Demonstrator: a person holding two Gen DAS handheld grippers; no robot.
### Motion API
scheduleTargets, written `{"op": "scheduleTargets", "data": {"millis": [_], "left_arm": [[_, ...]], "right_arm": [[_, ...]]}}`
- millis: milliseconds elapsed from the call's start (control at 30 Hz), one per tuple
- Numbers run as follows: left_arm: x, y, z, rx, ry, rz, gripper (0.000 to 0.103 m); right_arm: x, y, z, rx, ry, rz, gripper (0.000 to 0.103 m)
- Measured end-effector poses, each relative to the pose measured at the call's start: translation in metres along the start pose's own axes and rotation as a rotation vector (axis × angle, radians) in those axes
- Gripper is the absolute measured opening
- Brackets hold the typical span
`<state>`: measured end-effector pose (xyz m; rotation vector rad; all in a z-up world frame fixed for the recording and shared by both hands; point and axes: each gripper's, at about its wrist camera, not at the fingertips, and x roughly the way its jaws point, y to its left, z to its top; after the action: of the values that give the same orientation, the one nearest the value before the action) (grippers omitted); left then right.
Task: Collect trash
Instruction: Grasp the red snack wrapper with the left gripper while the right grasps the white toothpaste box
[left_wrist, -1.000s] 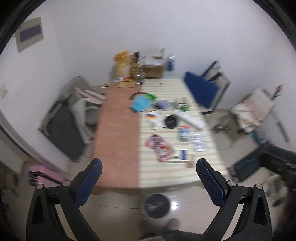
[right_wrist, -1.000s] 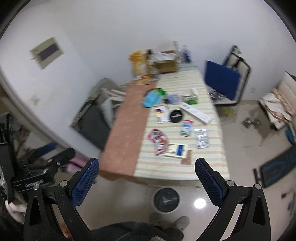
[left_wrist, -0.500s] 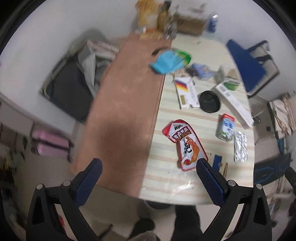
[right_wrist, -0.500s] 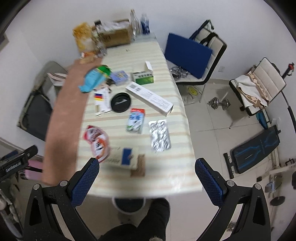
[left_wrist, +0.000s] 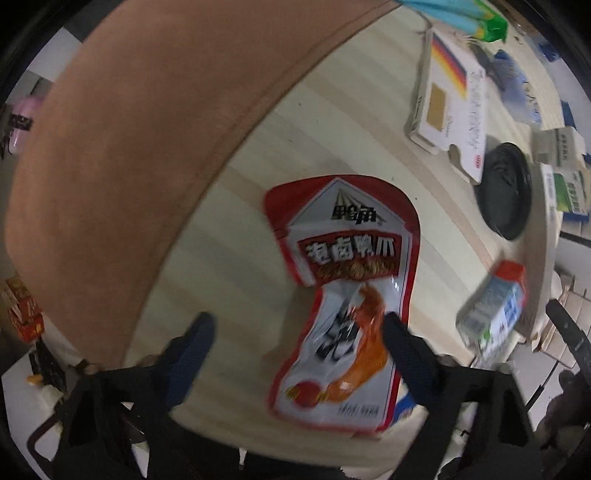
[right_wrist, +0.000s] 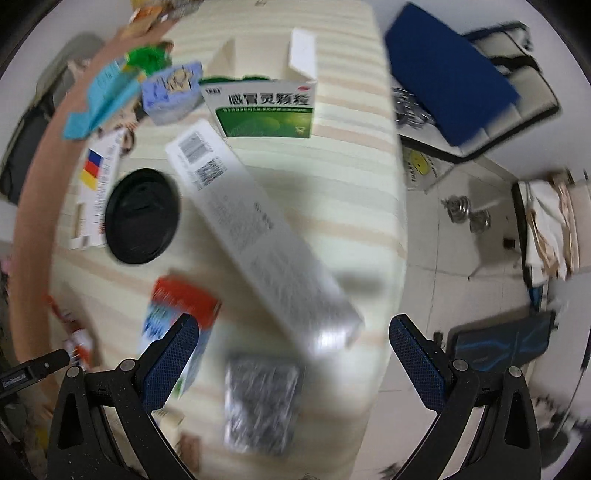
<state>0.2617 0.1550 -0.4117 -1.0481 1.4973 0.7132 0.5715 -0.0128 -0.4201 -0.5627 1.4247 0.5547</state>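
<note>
A red and white snack wrapper (left_wrist: 343, 295) lies flat on the striped table (left_wrist: 236, 206). My left gripper (left_wrist: 299, 332) is open just above its lower half, one finger on each side. My right gripper (right_wrist: 291, 339) is open above a long white box (right_wrist: 258, 236) and a silver blister pack (right_wrist: 262, 410). A small red and blue carton (right_wrist: 173, 325) lies by its left finger; it also shows in the left wrist view (left_wrist: 495, 314). A black lid (right_wrist: 142, 216) and a green medicine box (right_wrist: 266, 110) lie farther back.
A brown cloth (left_wrist: 129, 147) covers the table's left part. A flat white box with colour stripes (left_wrist: 450, 99) and a blue packet (right_wrist: 99, 99) lie at the back. A blue-cushioned chair (right_wrist: 461, 74) and dumbbells (right_wrist: 465, 214) stand on the floor to the right.
Both grippers have dropped from high above the room to just over the table. The left has closed in on the snack wrapper, the right on the long white box.
</note>
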Motion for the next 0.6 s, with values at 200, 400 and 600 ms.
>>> {"op": "scheduleTargets", "data": {"millis": [200,400,600], "left_arm": [[-0.006,-0.027,-0.003,0.045,-0.015,0.008,0.048],[-0.031,-0.053,-0.012,0.138,-0.061,0.069,0.029],[-0.056,-0.072,-0.017,0.199,-0.128,0.123,0.021]], "right_arm": [[0.038,0.01,0.031,-0.068,0.052,0.003,0.094],[0.046,0.021,0.034,-0.113,0.034,0.038,0.06],[0.029,0.02,0.023,-0.086,-0.009,0.091,0.053]]}}
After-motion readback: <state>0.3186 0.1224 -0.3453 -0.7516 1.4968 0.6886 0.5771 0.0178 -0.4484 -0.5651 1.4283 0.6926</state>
